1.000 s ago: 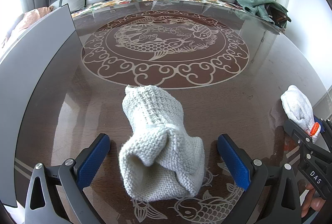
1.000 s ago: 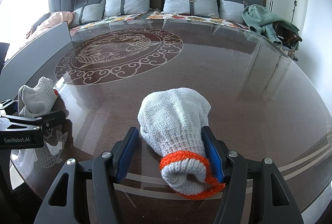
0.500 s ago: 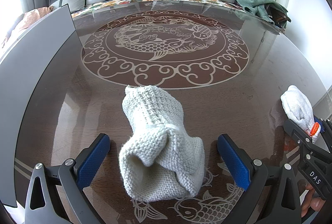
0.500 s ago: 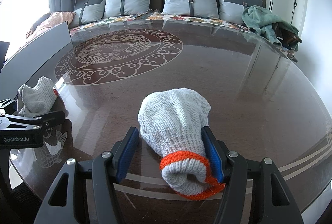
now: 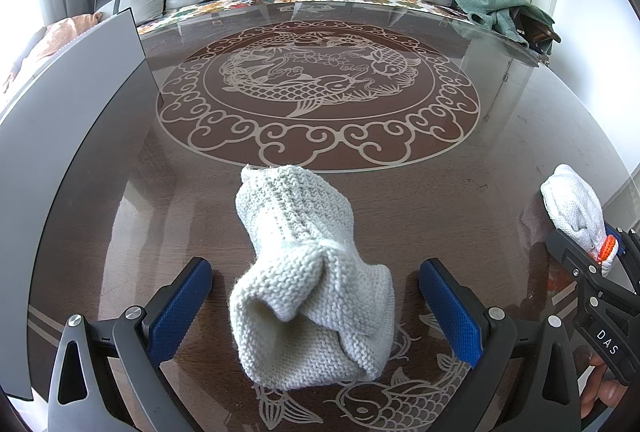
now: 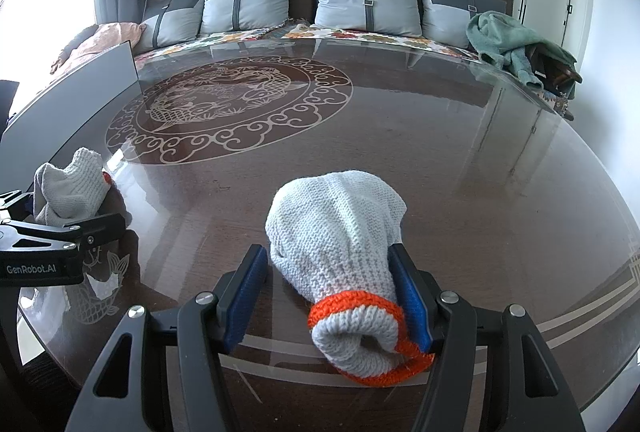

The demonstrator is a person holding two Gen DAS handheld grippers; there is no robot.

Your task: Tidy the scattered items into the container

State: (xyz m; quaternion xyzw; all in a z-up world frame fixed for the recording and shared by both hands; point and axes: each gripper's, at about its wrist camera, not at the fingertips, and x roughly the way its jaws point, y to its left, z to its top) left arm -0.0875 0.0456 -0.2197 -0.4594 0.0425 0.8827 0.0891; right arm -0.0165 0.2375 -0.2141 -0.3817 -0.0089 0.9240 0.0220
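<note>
A cream knitted roll (image 5: 308, 284) lies on the glass table between the wide-open fingers of my left gripper (image 5: 316, 308); neither pad touches it. It also shows in the right wrist view (image 6: 68, 192). A white knitted roll with an orange band (image 6: 344, 256) lies between the fingers of my right gripper (image 6: 332, 292); the right pad touches it, the left pad stands a little apart. It also shows in the left wrist view (image 5: 576, 208). A grey container wall (image 5: 68, 104) stands at the left.
The round glass table (image 5: 500, 136) carries a carp pattern in its middle. A sofa with grey cushions (image 6: 368, 0) runs behind the table, with a green cloth (image 6: 512, 40) on its right end. The table's near edge runs just under both grippers.
</note>
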